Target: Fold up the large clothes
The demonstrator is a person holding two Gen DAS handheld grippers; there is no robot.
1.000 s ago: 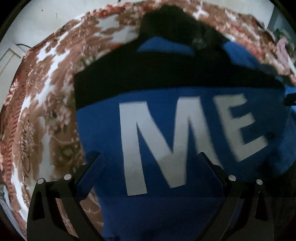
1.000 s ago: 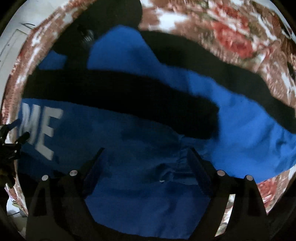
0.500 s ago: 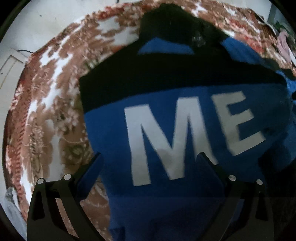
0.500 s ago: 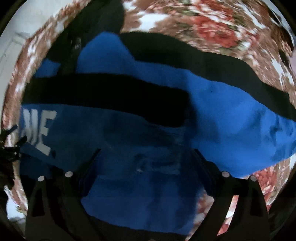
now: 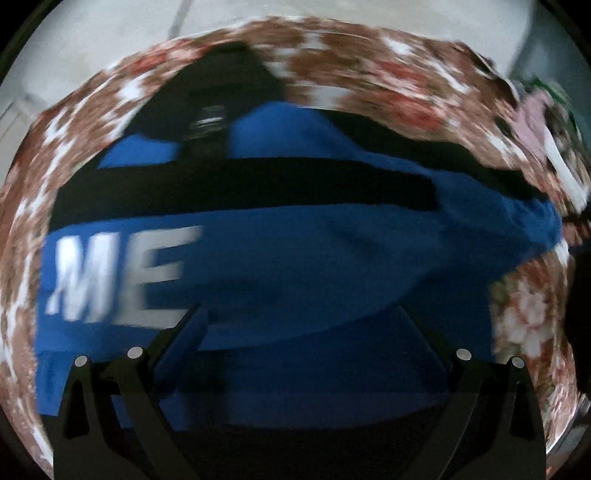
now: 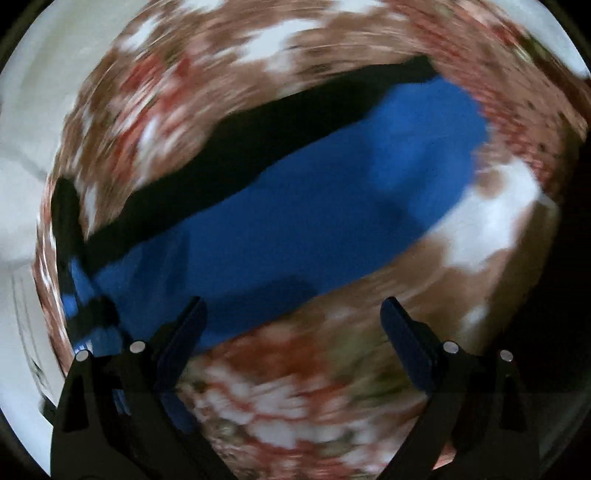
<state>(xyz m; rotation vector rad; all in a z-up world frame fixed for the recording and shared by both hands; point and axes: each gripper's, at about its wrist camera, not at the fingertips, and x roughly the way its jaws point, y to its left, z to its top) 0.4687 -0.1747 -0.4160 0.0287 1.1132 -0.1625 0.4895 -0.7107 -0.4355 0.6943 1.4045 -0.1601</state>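
A large blue top (image 5: 295, 251) with black bands and white letters "ME" (image 5: 118, 273) lies spread on a floral bedspread (image 5: 369, 74). My left gripper (image 5: 301, 317) hovers open over the blue body right of the letters, with nothing between its fingers. In the right wrist view the blue and black sleeve (image 6: 314, 206) runs slantwise across the bedspread (image 6: 295, 387). My right gripper (image 6: 291, 310) stands wide open above the sleeve's lower edge, holding nothing. Both views are blurred by motion.
Pale floor (image 5: 332, 22) shows beyond the bedspread's far edge, and also at the left (image 6: 22, 147) in the right wrist view. Pink and white items (image 5: 535, 118) lie at the far right of the bed. A dark shape (image 5: 580, 295) stands at the right edge.
The left gripper swept right across the top, so the letters now sit at the left. The right gripper swung out along the sleeve and rolled; it now hangs over the sleeve's edge and bedspread.
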